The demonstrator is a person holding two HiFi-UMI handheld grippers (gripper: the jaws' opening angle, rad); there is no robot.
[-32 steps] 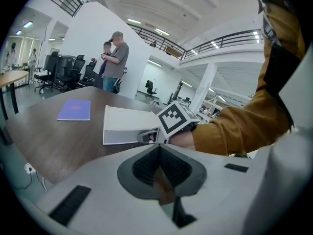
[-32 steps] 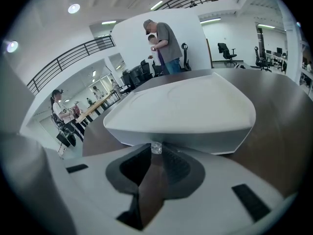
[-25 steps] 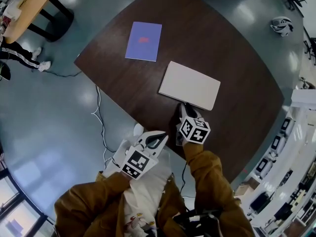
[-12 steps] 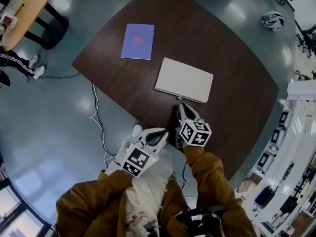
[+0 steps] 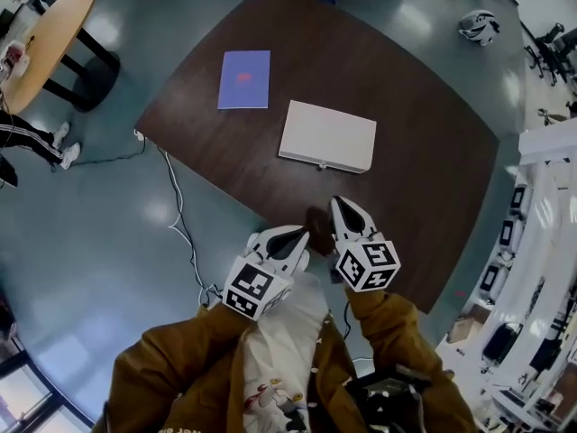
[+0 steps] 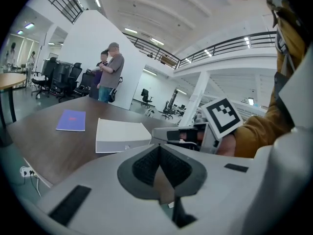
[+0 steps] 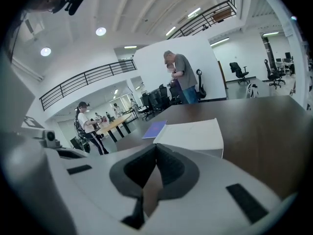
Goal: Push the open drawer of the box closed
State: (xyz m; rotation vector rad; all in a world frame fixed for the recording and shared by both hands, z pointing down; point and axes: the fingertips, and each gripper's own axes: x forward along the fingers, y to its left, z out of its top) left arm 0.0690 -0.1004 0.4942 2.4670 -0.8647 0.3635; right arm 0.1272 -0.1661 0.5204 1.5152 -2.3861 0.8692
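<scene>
A flat white box (image 5: 327,136) lies in the middle of the dark brown table (image 5: 424,179); its near side looks flush, with only a small tab (image 5: 322,163) showing. The box (image 6: 117,133) appears ahead in the left gripper view, and the box (image 7: 193,131) also in the right gripper view. My right gripper (image 5: 341,207) hovers over the table's near edge, a short way back from the box, its jaws closing until they meet on nothing. My left gripper (image 5: 288,240) hangs beside it, off the table's edge, shut and empty.
A purple booklet (image 5: 243,79) lies on the table left of the box. A white cable (image 5: 176,215) trails on the floor by the table's left corner. A round wooden table (image 5: 50,25) stands far left, shelving (image 5: 541,242) at right. Two people (image 6: 111,72) stand beyond the table.
My right gripper has drawn back from the box's near side, which it almost touched before. The left gripper has come up level beside it.
</scene>
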